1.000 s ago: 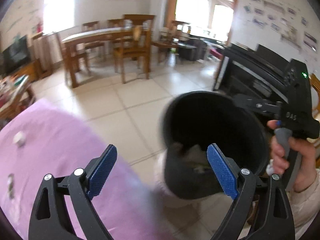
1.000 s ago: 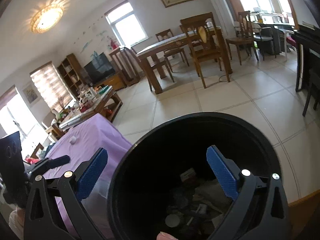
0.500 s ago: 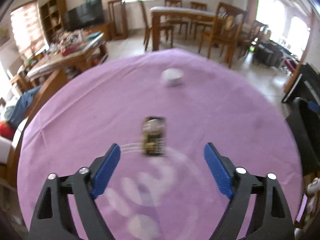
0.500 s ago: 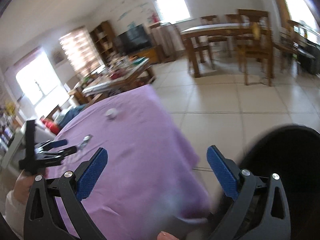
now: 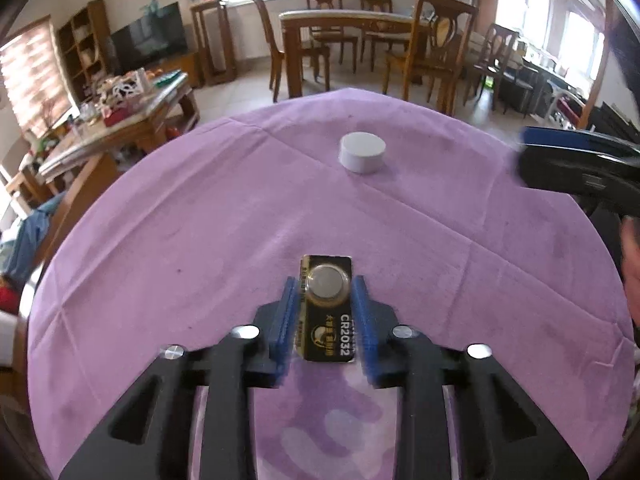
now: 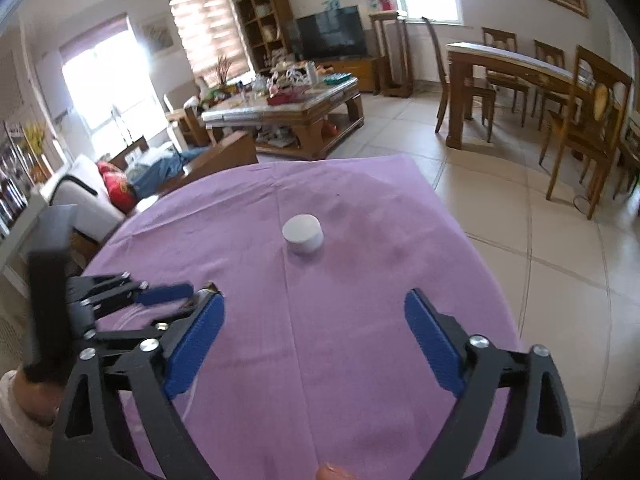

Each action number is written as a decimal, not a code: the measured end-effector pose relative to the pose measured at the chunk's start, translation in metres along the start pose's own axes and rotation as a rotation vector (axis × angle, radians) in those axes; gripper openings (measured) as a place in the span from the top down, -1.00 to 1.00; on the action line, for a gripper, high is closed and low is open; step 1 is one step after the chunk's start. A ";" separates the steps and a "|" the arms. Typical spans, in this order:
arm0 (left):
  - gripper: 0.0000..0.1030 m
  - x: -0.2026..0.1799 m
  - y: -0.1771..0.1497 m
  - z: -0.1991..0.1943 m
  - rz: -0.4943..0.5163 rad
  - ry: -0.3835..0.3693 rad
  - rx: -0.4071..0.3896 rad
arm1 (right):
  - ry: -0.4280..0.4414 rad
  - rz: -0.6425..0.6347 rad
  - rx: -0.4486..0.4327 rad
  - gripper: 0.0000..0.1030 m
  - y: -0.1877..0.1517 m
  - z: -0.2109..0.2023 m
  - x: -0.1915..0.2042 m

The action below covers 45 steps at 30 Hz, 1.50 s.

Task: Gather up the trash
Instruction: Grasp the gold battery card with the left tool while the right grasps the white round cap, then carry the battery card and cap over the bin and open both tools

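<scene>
A black and gold CR2032 button-battery card (image 5: 327, 308) lies flat on the purple tablecloth (image 5: 200, 220). My left gripper (image 5: 324, 280) is closing on it, its blue pads (image 5: 289, 312) touching the card's two long edges. Farther back on the cloth stands a short white round cap (image 5: 362, 152). In the right wrist view the right gripper (image 6: 314, 312) hovers over the cloth (image 6: 360, 280), its jaws wide but closing a little, with nothing between them. The white cap (image 6: 303, 234) sits ahead of it. The left gripper (image 6: 168, 294) shows at the left of that view.
The cloth-covered table ends at a drop to the tiled floor (image 6: 540, 220) on the right. Beyond it stand a cluttered coffee table (image 6: 288, 108), a wooden dining table with chairs (image 6: 520, 76) and a white sofa (image 6: 92, 200). A right gripper finger (image 5: 560, 136) enters the left wrist view.
Both grippers swung away from the black bin to the purple table. The left gripper dropped onto the battery card and its jaws narrowed from wide to the card's edges. The right one now faces the white cap.
</scene>
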<state>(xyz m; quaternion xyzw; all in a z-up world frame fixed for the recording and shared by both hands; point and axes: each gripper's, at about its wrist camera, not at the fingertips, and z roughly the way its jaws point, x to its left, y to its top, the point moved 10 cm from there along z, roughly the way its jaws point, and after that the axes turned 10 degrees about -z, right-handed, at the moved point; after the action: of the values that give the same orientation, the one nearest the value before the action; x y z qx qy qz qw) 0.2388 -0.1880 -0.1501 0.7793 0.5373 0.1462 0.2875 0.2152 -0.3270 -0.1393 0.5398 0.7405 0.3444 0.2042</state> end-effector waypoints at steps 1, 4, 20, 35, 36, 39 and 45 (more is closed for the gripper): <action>0.48 0.001 0.000 0.000 -0.005 -0.009 -0.004 | -0.005 -0.011 0.011 -0.70 0.004 0.008 0.000; 0.49 -0.002 -0.007 -0.005 -0.023 -0.023 -0.012 | -0.016 -0.046 0.039 -0.63 0.018 0.035 0.005; 0.48 0.016 -0.004 -0.029 -0.146 -0.110 -0.082 | -0.075 -0.124 0.129 0.32 0.022 0.089 0.010; 0.48 -0.065 0.006 -0.071 -0.019 -0.274 -0.200 | -0.032 0.085 -0.158 0.32 -0.007 -0.086 -0.026; 0.48 -0.078 0.006 -0.078 -0.005 -0.290 -0.207 | -0.045 0.102 -0.175 0.32 -0.011 -0.099 -0.034; 0.48 -0.124 0.004 -0.095 0.047 -0.325 -0.228 | -0.097 0.163 -0.225 0.32 -0.032 -0.141 -0.064; 0.48 -0.213 -0.004 -0.107 0.137 -0.402 -0.224 | -0.192 0.284 -0.274 0.32 -0.087 -0.201 -0.125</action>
<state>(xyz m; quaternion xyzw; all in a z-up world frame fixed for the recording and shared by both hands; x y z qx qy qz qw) 0.0976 -0.3518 -0.0509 0.7906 0.3958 0.0658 0.4626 0.0638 -0.5183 -0.0751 0.6362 0.5805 0.4142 0.2944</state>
